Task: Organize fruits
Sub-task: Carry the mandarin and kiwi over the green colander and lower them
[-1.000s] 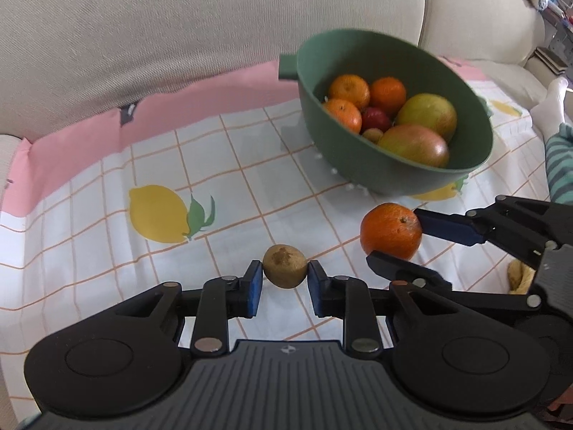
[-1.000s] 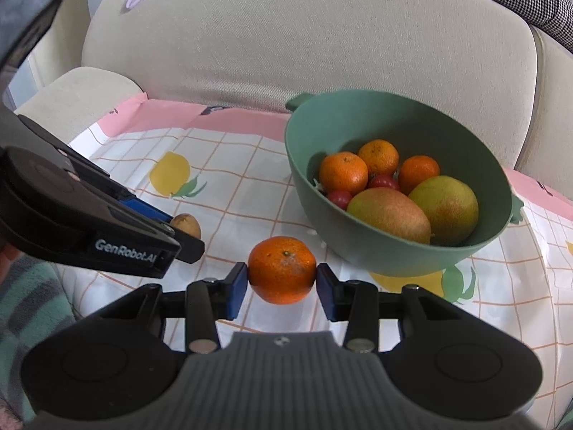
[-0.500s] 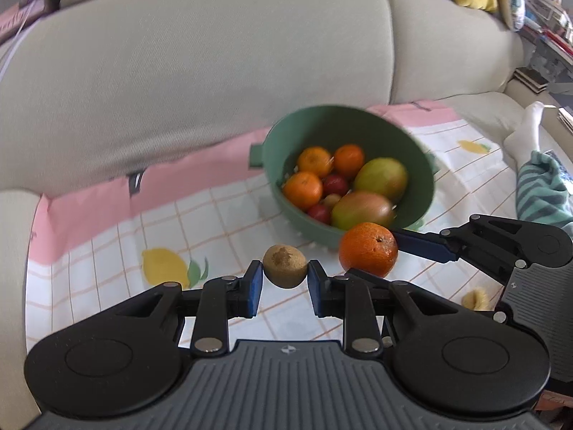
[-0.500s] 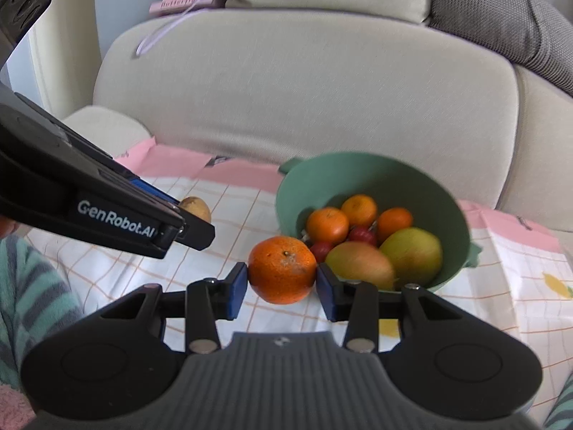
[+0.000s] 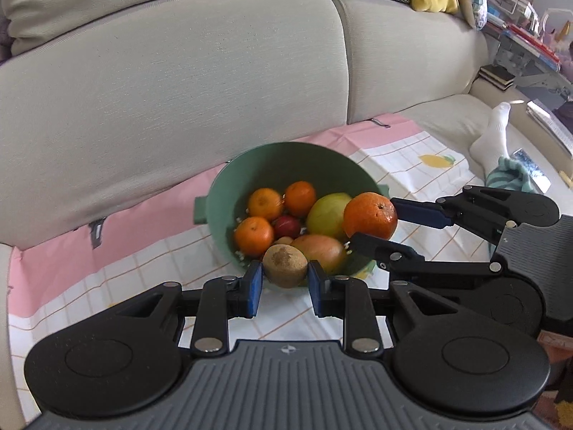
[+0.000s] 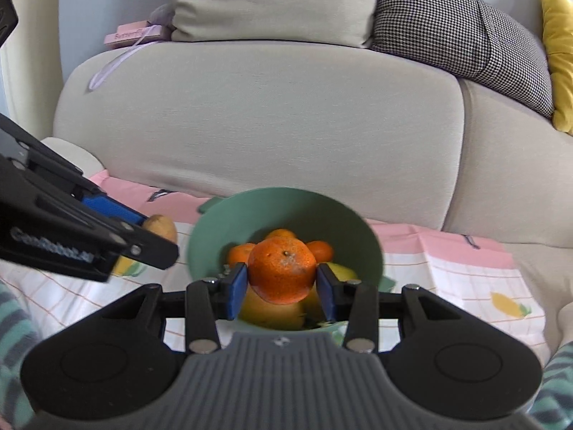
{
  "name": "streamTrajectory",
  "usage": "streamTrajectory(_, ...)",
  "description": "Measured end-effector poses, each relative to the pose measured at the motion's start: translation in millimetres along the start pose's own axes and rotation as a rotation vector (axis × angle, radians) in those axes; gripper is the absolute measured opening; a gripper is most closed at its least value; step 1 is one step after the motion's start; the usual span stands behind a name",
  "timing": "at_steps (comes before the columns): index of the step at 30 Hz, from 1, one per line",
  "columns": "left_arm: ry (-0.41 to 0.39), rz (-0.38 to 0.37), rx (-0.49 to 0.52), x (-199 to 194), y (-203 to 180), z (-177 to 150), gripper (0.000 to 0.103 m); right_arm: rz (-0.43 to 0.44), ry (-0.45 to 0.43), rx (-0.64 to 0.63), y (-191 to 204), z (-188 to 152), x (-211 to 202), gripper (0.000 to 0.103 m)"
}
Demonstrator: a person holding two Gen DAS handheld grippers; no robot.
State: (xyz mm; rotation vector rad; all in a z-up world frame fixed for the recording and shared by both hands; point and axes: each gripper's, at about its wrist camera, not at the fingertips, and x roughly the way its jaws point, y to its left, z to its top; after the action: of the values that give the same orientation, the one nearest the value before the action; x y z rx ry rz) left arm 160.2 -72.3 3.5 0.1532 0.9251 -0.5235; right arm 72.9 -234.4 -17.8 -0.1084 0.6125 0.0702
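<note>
Both grippers have lifted off the cloth toward the green plastic colander bowl (image 5: pixel 215 197). The right gripper (image 6: pixel 282 284), clamping the round orange (image 6: pixel 282 274), is nearer, bowl at twelve o'clock; the left gripper (image 5: pixel 284 283) pinches the brown kiwi (image 5: pixel 284 265).

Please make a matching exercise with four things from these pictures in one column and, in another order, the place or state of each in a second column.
1. kiwi
2. large orange
3. red fruit
4. green bowl

a. lies inside the bowl
b. held in the left gripper
c. stands on the checked cloth
d. held in the right gripper

Pairs: 1-b, 2-d, 3-a, 4-c
</note>
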Motion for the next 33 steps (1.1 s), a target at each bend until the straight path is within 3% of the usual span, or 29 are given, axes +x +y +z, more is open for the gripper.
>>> streamTrajectory(10, 0.085, -0.044, 0.065, 42, -6, 25, 0.03, -0.006, 0.05, 0.008, -33, 1, 28, 0.039)
streamTrajectory(24, 0.363, 0.028, 0.253, 112, 2, 43, 0.03, 0.028, 0.066, 0.003, -42, 1, 49, 0.039)
streamTrajectory(33, 0.43, 0.028, 0.315, 124, 5, 36, 0.032, 0.045, 0.075, -0.009, -39, 3, 60, 0.039)
